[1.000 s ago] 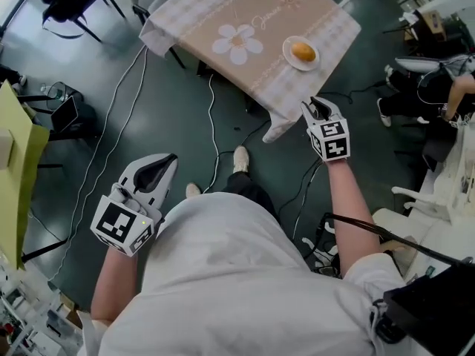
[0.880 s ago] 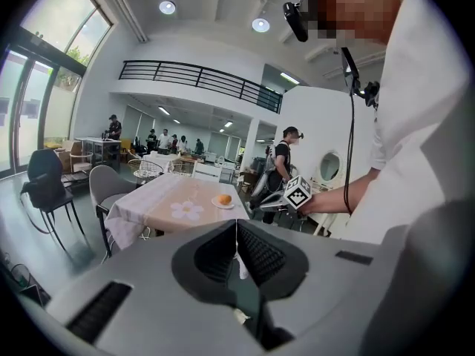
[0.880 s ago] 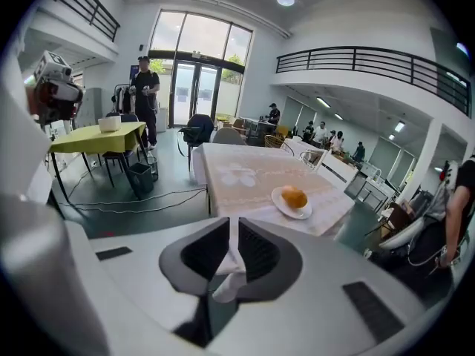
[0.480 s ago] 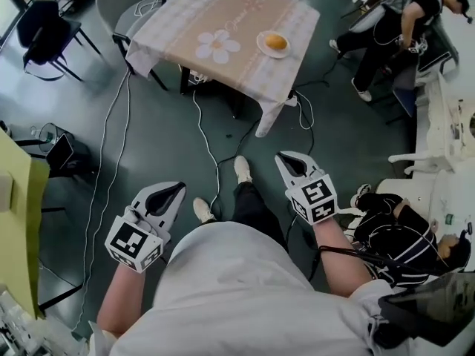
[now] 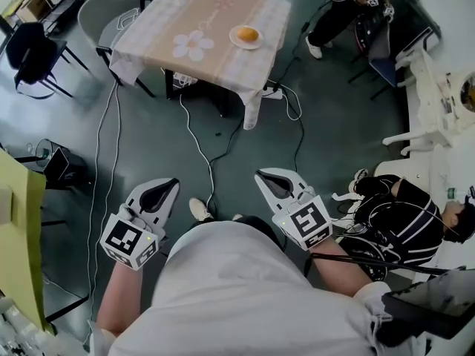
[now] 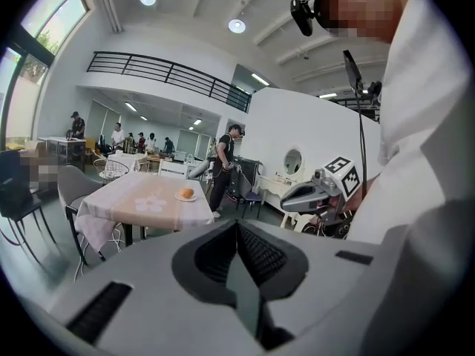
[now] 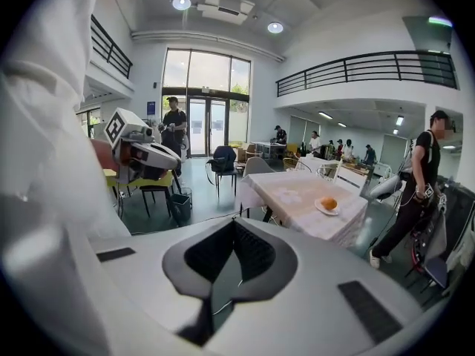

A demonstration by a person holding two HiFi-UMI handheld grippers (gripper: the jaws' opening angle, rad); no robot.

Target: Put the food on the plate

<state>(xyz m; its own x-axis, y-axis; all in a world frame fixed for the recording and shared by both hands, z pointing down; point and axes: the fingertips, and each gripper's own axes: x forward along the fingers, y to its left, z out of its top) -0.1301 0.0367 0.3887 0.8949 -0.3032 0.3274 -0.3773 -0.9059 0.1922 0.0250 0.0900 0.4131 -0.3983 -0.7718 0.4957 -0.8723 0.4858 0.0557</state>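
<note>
Holding my 2 tongs low and near my body, I have the left gripper [image 5: 171,184] clenched with nothing between its jaws, and the right gripper [image 5: 262,176] clenched and empty too. Far ahead, the orange food [image 5: 248,33] sits on the white plate [image 5: 236,41], toward the right edge of the cloth-covered table [image 5: 208,13]. Cables [image 5: 194,136] trail over the dark floor [image 5: 326,110] between that table and me.
</note>
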